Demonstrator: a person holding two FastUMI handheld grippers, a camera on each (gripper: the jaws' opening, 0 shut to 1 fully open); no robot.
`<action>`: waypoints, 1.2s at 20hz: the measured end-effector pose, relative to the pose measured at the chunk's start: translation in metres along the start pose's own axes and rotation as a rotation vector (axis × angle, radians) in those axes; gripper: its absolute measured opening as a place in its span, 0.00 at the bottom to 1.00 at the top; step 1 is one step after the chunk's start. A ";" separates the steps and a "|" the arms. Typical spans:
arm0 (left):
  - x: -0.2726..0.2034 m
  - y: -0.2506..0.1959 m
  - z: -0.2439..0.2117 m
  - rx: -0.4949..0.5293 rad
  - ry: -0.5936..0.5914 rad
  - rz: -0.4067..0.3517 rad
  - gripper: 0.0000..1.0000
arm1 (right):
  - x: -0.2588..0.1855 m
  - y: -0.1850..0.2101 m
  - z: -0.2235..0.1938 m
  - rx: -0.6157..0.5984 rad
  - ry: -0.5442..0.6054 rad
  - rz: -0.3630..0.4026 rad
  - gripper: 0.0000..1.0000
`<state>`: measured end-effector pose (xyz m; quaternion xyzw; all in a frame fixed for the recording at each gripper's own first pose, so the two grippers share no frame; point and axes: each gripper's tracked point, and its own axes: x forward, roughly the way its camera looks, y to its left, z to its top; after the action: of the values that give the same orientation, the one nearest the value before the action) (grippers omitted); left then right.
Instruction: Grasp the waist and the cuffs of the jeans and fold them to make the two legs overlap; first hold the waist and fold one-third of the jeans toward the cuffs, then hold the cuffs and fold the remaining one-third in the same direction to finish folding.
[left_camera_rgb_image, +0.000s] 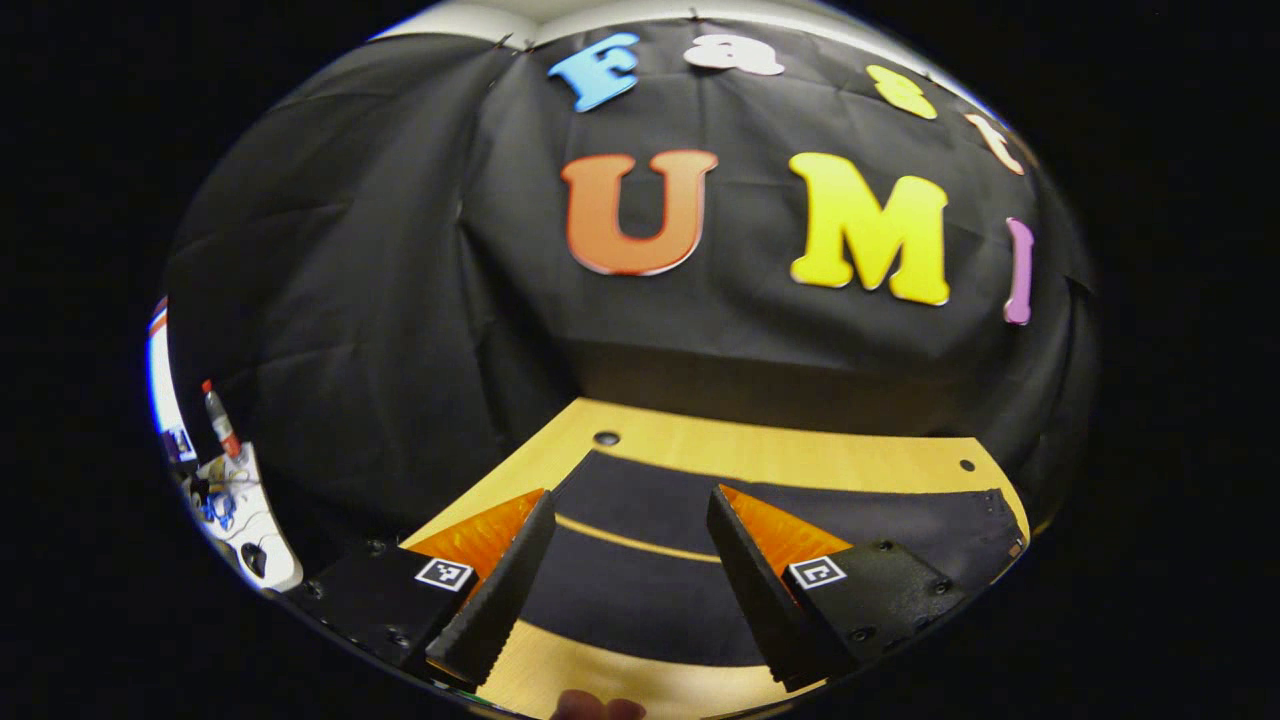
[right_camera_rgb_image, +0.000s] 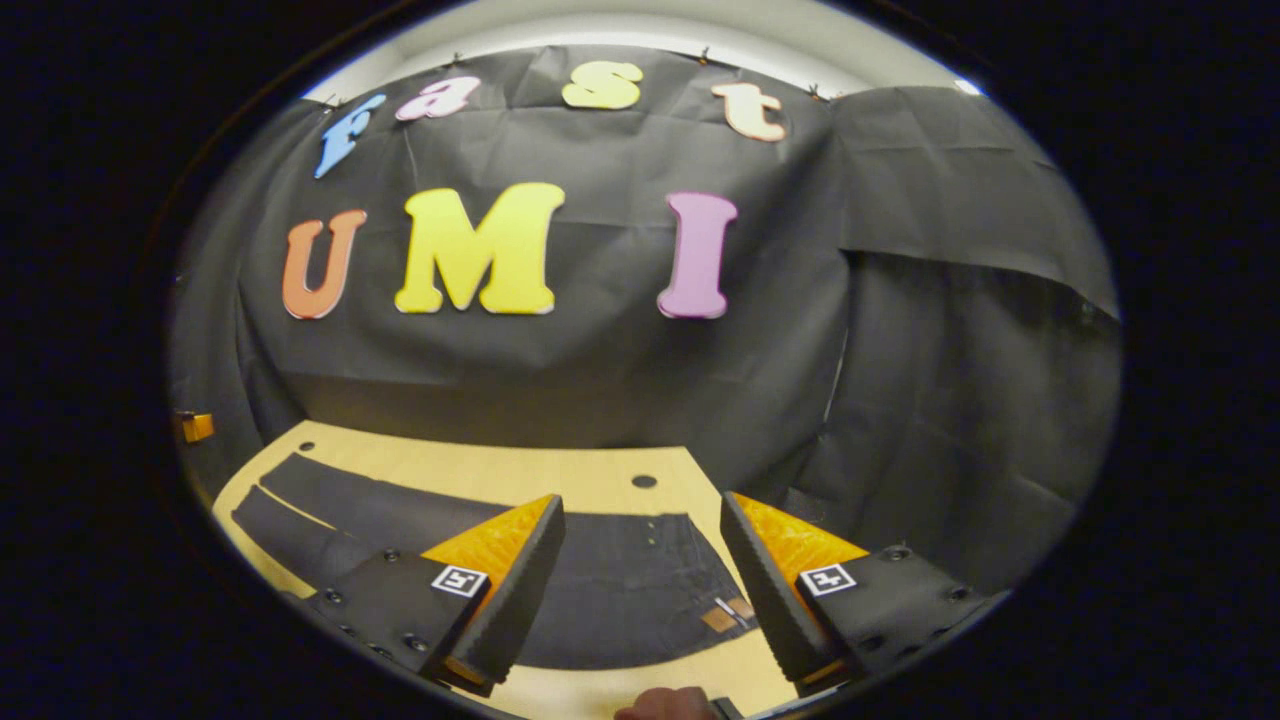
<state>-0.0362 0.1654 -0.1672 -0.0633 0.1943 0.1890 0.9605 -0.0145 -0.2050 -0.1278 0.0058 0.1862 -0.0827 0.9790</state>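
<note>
Dark jeans (left_camera_rgb_image: 640, 590) lie flat on the wooden table (left_camera_rgb_image: 760, 450). In the left gripper view the two legs run side by side with a thin strip of table between them. My left gripper (left_camera_rgb_image: 630, 500) hovers over the legs, open and holding nothing. The right gripper view has the waist end of the jeans (right_camera_rgb_image: 620, 580) below, with a brown patch (right_camera_rgb_image: 728, 613) near the waistband and the legs stretching away to the left. My right gripper (right_camera_rgb_image: 642, 503) is open above the waist, nothing between its fingers.
The black cloth wall rises right behind the table's far edge. The tabletop (right_camera_rgb_image: 480, 470) has small round holes (left_camera_rgb_image: 606, 438). A red-capped marker (left_camera_rgb_image: 222, 420) stands on white clutter far left. A small orange object (right_camera_rgb_image: 196, 427) sits at the left edge.
</note>
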 end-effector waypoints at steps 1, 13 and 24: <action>0.003 0.018 -0.014 -0.029 0.038 0.027 0.99 | 0.003 -0.016 -0.018 0.022 0.049 -0.024 0.95; 0.028 0.083 -0.137 -0.846 0.348 0.101 0.99 | 0.039 -0.071 -0.165 0.526 0.456 -0.135 0.99; 0.069 0.120 -0.161 -1.092 0.347 0.140 0.99 | 0.062 -0.075 -0.206 0.706 0.558 -0.164 0.99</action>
<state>-0.0799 0.2676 -0.3477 -0.5670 0.2268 0.3118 0.7279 -0.0453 -0.2799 -0.3405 0.3465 0.4029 -0.2138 0.8197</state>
